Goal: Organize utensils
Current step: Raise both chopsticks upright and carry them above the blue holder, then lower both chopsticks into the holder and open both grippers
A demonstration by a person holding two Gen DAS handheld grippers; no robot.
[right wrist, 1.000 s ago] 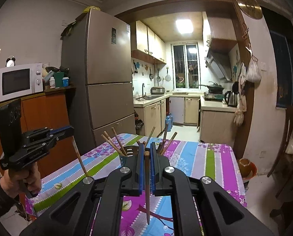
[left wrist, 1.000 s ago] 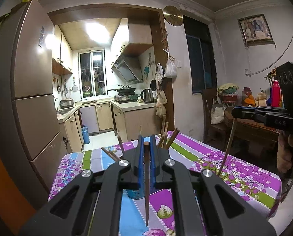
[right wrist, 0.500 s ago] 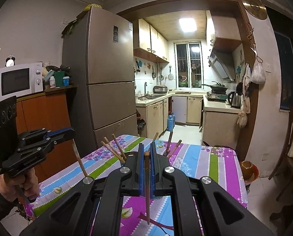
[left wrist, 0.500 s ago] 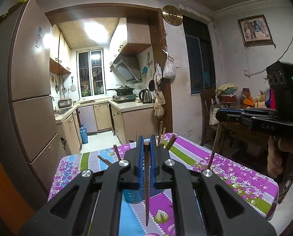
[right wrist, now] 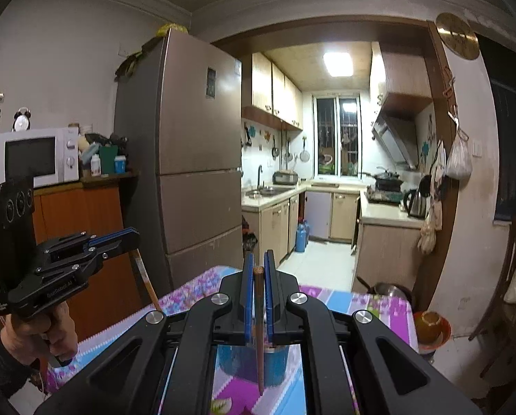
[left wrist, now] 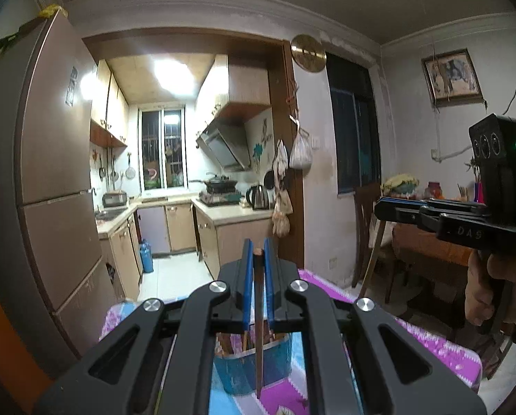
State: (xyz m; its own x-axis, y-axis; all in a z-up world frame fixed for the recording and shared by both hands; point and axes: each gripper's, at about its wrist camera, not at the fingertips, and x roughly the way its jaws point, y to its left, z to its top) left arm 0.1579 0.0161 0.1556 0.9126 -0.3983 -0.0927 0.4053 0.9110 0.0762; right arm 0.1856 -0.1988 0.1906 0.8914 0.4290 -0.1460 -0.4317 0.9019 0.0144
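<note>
My left gripper (left wrist: 257, 252) is shut on a brown chopstick (left wrist: 259, 352) that hangs down in front of a blue utensil holder (left wrist: 254, 363) with several chopsticks in it. My right gripper (right wrist: 258, 266) is shut on another brown chopstick (right wrist: 259, 346), hanging just in front of the same blue holder (right wrist: 252, 363). The holder stands on a table with a floral striped cloth (right wrist: 372, 307). Each gripper shows in the other's view, the right one (left wrist: 379, 207) at the right, the left one (right wrist: 133, 233) at the left, each with a chopstick hanging from it.
A tall fridge (right wrist: 195, 159) stands at the table's far left. A cabinet with a microwave (right wrist: 36, 157) is at the left. A wooden chair (left wrist: 368, 235) and a cluttered side table (left wrist: 427, 242) are at the right. A bowl (right wrist: 431, 325) sits beyond the table's right edge.
Both grippers have risen and come closer over the blue holder, which now sits low, mostly behind the fingers. Both chopsticks stay gripped.
</note>
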